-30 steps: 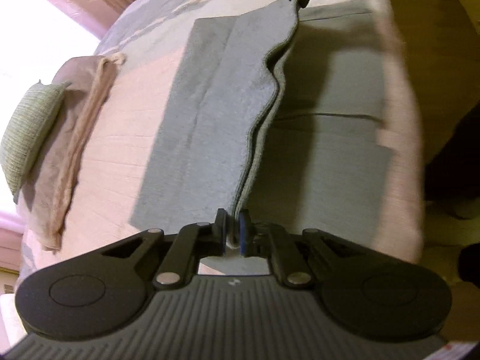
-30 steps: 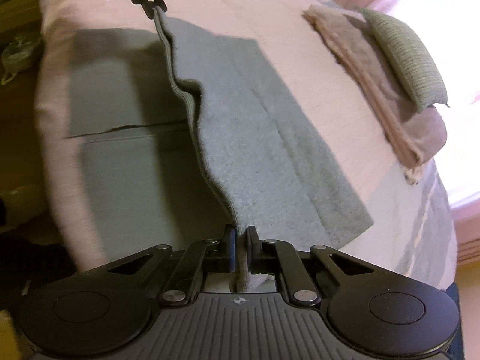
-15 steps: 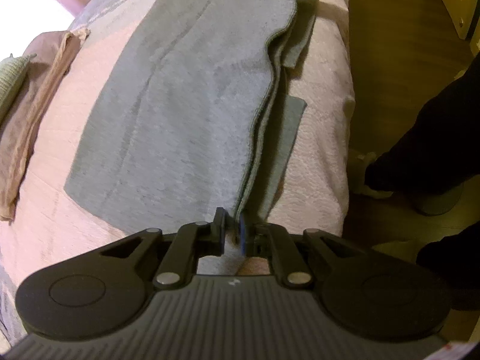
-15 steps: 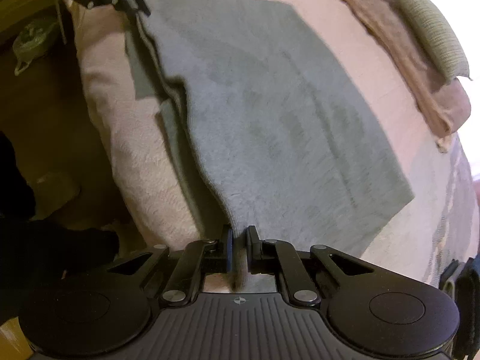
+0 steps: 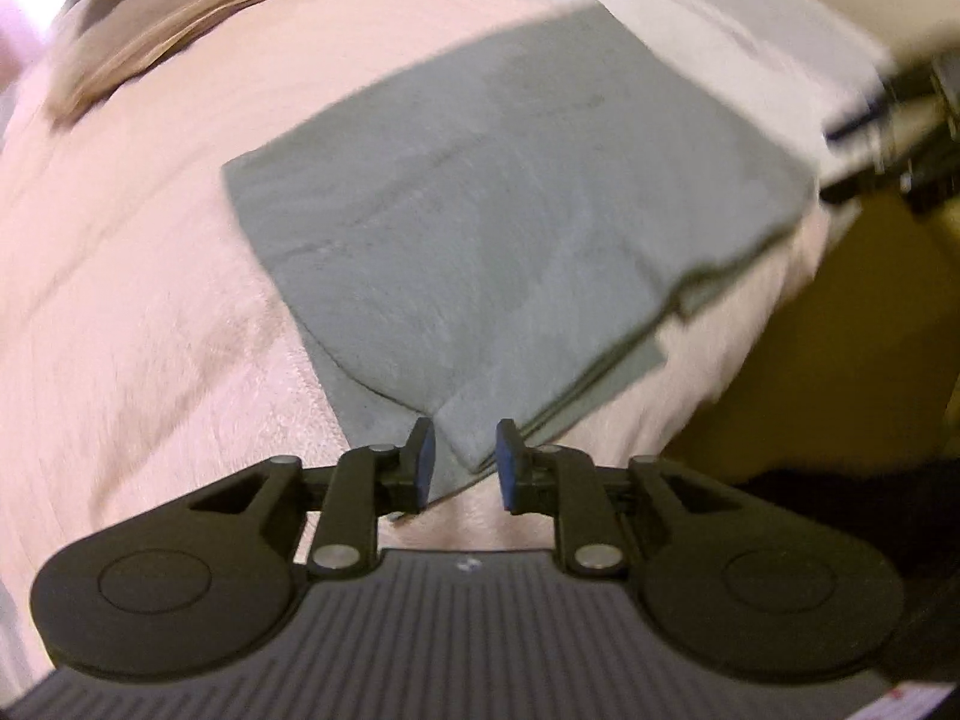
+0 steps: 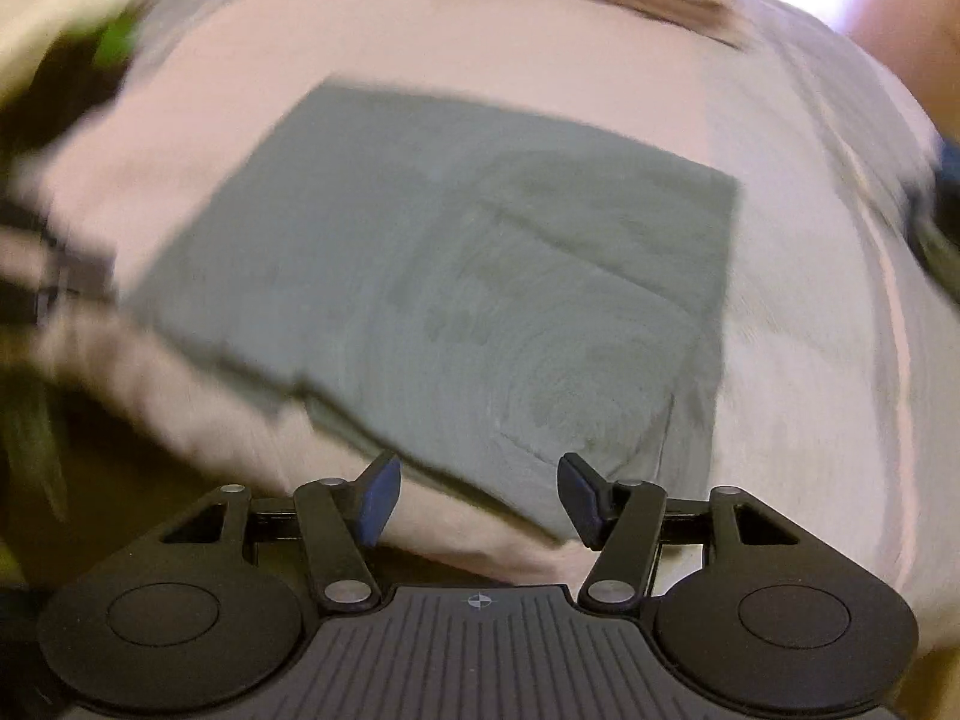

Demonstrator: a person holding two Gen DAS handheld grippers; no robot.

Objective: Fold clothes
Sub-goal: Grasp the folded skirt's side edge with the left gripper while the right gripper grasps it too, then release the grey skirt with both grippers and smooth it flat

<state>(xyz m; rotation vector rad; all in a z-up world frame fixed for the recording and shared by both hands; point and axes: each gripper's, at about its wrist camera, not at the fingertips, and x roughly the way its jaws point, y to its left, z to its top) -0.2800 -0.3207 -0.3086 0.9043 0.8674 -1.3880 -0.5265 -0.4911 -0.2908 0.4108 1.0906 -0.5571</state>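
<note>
The grey cloth (image 5: 510,204) lies folded flat on the pink bedspread (image 5: 132,312), along the bed's near edge. Both the left gripper (image 5: 461,456) and the right gripper (image 6: 477,501) hover over its near corners, jaws apart, holding nothing. It looks soft, limp and light; I'd pinch it at the layered corners.

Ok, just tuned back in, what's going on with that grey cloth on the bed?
A person with two handheld grippers is folding the grey cloth on the pink bedspread. It lies flat, doubled over, its layered edges near the bed's side. Both the left gripper and right gripper are open, holding nothing, each at a near corner. The views are motion-blurred.
</note>
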